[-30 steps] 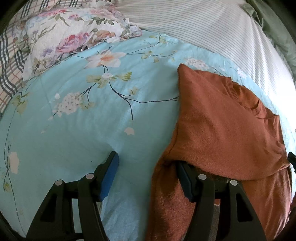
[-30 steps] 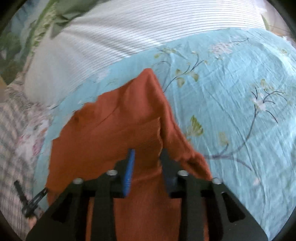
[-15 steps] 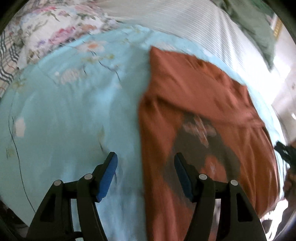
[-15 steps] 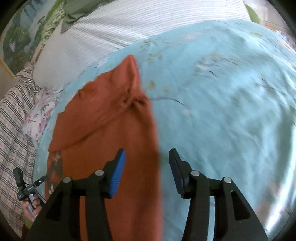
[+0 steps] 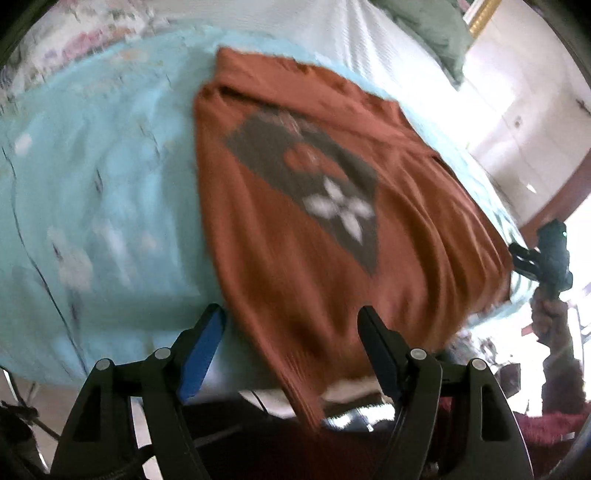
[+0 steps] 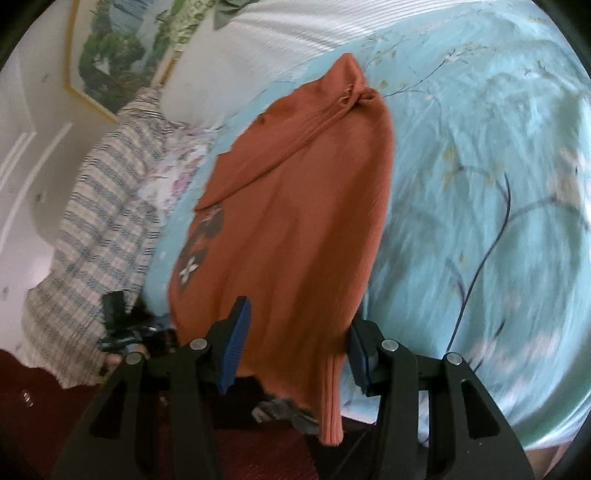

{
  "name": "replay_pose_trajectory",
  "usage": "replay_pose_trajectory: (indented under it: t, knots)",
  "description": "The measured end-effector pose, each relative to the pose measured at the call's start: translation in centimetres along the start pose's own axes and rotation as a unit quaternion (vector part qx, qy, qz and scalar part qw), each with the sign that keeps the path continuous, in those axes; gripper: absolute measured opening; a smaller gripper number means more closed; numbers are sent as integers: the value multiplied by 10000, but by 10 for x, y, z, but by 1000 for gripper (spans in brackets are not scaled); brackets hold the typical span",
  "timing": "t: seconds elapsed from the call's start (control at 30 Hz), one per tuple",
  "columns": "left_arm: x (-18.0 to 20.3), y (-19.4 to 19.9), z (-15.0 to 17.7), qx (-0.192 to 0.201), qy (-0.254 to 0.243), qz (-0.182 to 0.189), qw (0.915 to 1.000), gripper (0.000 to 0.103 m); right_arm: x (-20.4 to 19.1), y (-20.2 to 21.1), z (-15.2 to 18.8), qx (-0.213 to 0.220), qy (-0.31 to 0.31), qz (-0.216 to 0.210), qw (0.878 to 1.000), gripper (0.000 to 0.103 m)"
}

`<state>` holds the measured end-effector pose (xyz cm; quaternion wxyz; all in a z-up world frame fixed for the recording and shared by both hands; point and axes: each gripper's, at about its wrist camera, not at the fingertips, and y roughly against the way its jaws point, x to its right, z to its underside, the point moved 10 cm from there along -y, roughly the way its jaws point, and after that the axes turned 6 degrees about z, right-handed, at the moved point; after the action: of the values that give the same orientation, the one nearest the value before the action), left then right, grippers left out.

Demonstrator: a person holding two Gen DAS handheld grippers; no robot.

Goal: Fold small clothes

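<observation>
A rust-orange knitted sweater (image 5: 314, 229) with a dark diamond patch and white flower lies lengthwise on the light blue floral bedspread (image 5: 92, 206), its hem hanging over the near bed edge. My left gripper (image 5: 291, 339) is open and empty above the hem at the bed edge. In the right wrist view the sweater (image 6: 295, 206) lies with its sleeve folded across the top. My right gripper (image 6: 299, 339) is open, its jaws standing either side of the hanging hem, not closed on it. The right gripper also shows in the left wrist view (image 5: 543, 254).
A white striped sheet (image 5: 369, 37) and a green cloth (image 5: 432, 26) lie at the far side. A plaid blanket (image 6: 96, 236) and a floral pillow (image 6: 173, 173) lie left of the sweater. A framed landscape picture (image 6: 122, 48) hangs on the wall. Dark red floor (image 6: 37, 406) lies below the bed edge.
Both grippers have pulled back from the sweater toward the near bed edge. The right gripper let go of the folded sleeve, which now lies across the sweater's top. The patterned front shows.
</observation>
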<state>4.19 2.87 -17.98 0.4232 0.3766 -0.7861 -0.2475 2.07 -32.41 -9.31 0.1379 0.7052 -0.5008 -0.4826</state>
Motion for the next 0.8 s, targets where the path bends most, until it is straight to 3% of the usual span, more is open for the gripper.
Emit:
replay_pose_trajectory:
  t: [0.1, 0.33, 0.4, 0.5, 0.63, 0.67, 0.7, 0.8]
  knots:
    - [1, -9, 21, -187, 80, 64, 9998, 73, 1, -1, 4, 84, -50, -126, 9999, 50]
    - [1, -7, 16, -82, 118, 259, 9996, 68, -2, -7, 9, 46, 42, -216, 9997, 50]
    - [0, -8, 14, -80, -49, 126, 9999, 51, -3, -4, 12, 49, 68, -252, 9996, 49]
    - [2, -9, 15, -144, -177, 133, 9997, 39, -3, -4, 15, 8, 114, -237, 9997, 46]
    - [5, -13, 14, -212, -208, 198, 9994, 28, -2, -5, 17, 1, 140, -186, 9997, 22]
    - [6, -14, 15, -255, -241, 219, 9991, 18, 0, -6, 18, 5, 93, -205, 9997, 15]
    - [6, -15, 16, -292, -262, 229, 9990, 10, 0, -6, 19, 6, 67, -215, 9997, 12]
    - [7, -18, 17, -330, -326, 226, 9987, 7, 2, -4, 21, 23, -13, -312, 9995, 9]
